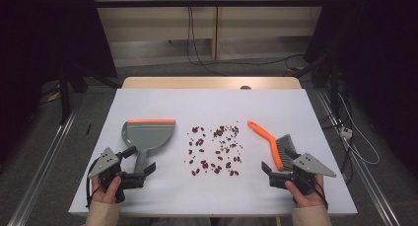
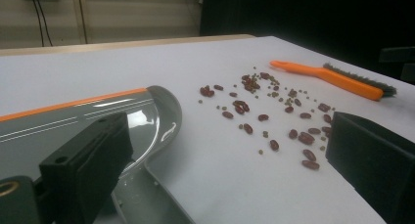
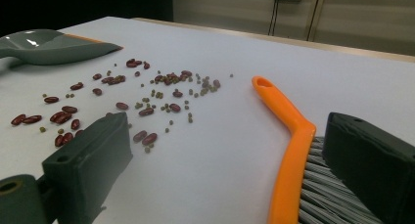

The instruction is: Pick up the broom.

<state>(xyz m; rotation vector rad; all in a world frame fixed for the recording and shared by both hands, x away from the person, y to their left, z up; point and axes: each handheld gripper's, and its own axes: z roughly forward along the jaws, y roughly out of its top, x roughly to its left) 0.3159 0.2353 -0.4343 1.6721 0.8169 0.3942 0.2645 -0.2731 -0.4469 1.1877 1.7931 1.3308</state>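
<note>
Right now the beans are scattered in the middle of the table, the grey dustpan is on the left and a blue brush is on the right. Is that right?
Almost. The brush has an orange handle with grey bristles, not blue; the right gripper view shows it up close. The rest holds: the beans lie scattered mid-table, with the grey dustpan on the left.

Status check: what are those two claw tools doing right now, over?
Left gripper open, at grey plastic dustpan handle. Right gripper open, beside orange-handled brush. Red beans scattered between, untouched. Nothing in the way.

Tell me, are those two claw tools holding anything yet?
No. Both stand open: the left gripper straddles the dustpan handle, the right gripper the brush head.
</note>
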